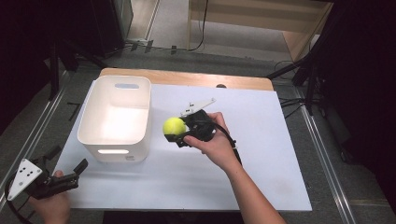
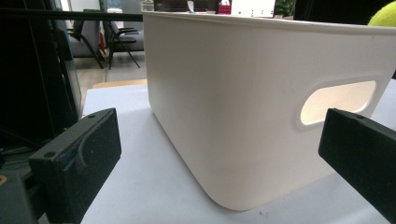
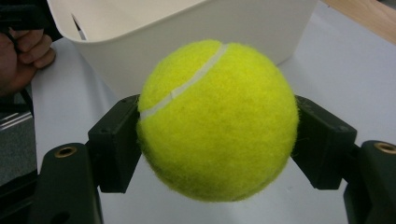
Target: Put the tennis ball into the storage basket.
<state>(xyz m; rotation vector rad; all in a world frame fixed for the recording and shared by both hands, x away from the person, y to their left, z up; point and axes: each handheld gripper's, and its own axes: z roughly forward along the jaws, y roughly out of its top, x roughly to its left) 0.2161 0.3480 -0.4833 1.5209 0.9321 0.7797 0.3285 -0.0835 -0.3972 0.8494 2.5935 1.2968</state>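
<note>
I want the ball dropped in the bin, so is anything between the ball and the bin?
Nothing visible. The ball, held in the right tongs, sits just beside the bin, whose near wall is the one thing to lift over.

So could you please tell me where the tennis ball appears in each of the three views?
High view: tennis ball at centre, in the right gripper, right of the white bin.
Left gripper view: a yellow sliver at the top right corner, beyond the bin's rim.
Right gripper view: centre, clamped between both jaws.
Shared landmark: the white bin.
</note>
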